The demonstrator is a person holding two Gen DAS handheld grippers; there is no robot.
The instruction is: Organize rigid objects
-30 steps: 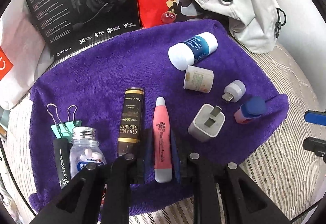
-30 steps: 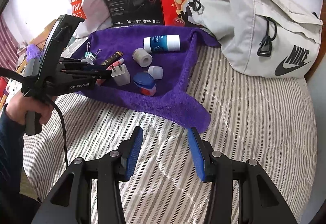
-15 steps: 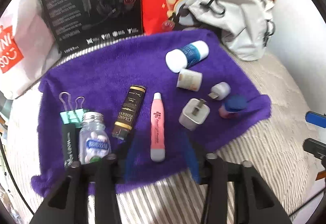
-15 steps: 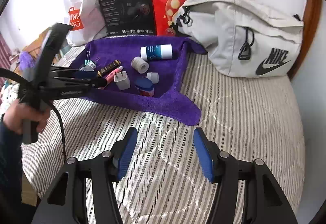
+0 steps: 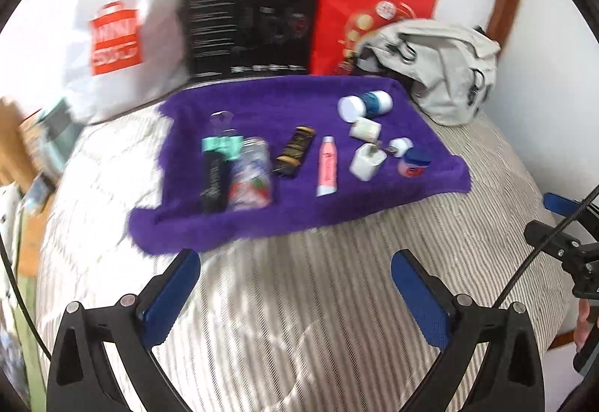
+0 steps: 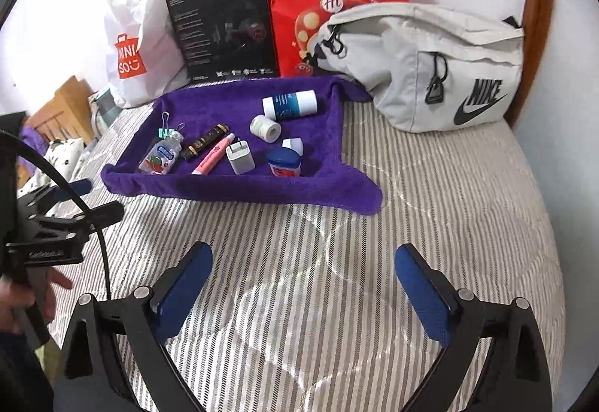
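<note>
Left gripper withdrawn, jaws wide, empty | pink tube lengthwise, cap nearest

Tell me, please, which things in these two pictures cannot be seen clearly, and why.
- Pill bottle label: left wrist view, motion blur.
- Black stick beside it: blurred in the left view; hidden behind the bottle in the right view.
- Black box small print: too small in the right view, blurred in the left.
- Right gripper: left view, cut off by the right edge.
- Bag contents: hidden by its fabric.
</note>
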